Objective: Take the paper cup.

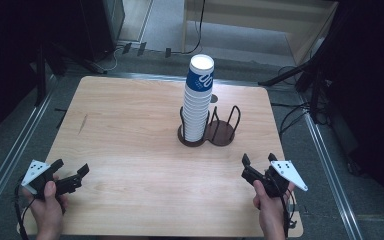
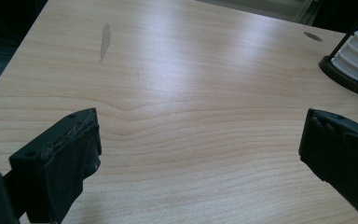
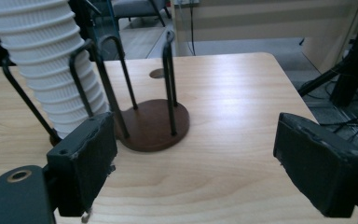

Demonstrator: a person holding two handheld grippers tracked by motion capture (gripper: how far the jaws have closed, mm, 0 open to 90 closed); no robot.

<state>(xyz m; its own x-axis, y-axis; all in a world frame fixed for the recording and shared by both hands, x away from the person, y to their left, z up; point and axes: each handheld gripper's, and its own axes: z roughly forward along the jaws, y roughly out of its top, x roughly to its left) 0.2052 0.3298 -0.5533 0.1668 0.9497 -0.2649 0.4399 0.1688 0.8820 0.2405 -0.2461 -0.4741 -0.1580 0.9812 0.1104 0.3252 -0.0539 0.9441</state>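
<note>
Well ahead of both grippers' parted fingers (image 3: 81,163), the cup stack (image 1: 197,100) stands untouched

A stack of cups (image 1: 198,97) stands in the left ring of a two-ring holder (image 1: 207,134), right of the table's (image 1: 130,150) middle, toward the far edge. The left gripper (image 1: 71,172) sits near the near-left corner, the right gripper (image 1: 258,165) near the near-right corner.

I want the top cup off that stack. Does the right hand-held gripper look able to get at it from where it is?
Probably yes. The right hand-held gripper is open and empty, bare table lies between it and the cup stack, and the top cup stands well above the holder's wire posts.
</note>
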